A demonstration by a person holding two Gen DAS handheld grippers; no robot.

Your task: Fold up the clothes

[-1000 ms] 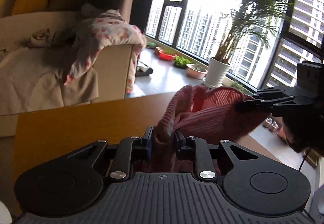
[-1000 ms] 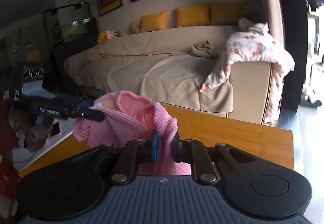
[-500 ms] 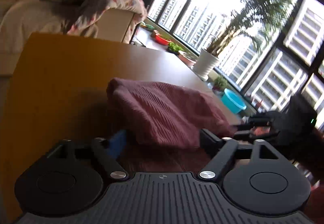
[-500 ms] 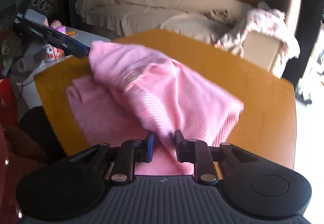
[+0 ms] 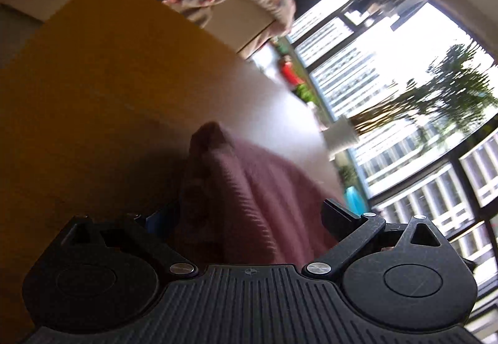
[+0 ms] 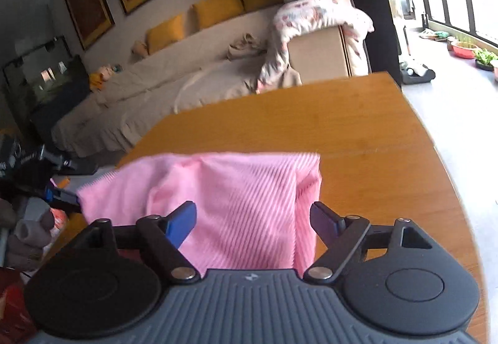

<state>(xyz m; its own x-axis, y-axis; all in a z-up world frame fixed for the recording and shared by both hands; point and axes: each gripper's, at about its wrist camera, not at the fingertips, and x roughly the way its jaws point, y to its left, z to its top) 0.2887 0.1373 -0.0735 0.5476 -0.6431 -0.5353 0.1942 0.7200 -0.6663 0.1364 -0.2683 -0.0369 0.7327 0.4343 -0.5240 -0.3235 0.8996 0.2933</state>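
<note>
- A living room is shown from two wrist cameras; a long beige sofa [image 6: 174, 85] with yellow cushions [image 6: 218, 9] is set along the far wall, and tall windows [image 5: 404, 113] are seen in the left wrist view beside a potted plant [image 5: 342, 138]; that view is tilted and blurred.
- A wooden tabletop [image 6: 358, 141] fills the middle of both views; a floral garment [image 6: 311, 14] is draped over the sofa's arm beyond it, well apart from the work.
- A pink ribbed garment [image 6: 249, 204] is laid on the near part of the tabletop, roughly folded into a thick bundle; its long axis is judged to run across the right wrist view, from a loose edge at the left to a squared fold at the right.
- The right gripper [image 6: 253, 219] is held just behind the garment; its jaws have just been opening and are spread wide; cloth is seen between them, but no pad is pressed on it.
- The left gripper [image 5: 246, 219] is held at the garment's other end, where the cloth appears darker [image 5: 249, 188]; its jaws have just been opening and stand wide apart, with cloth lying between them unclamped.
- The garment lies straight ahead of both sets of jaws and just below them; neither hand is judged clearly nearer; a fresh grasp on either short end is judged to be what any further fold turns on.
</note>
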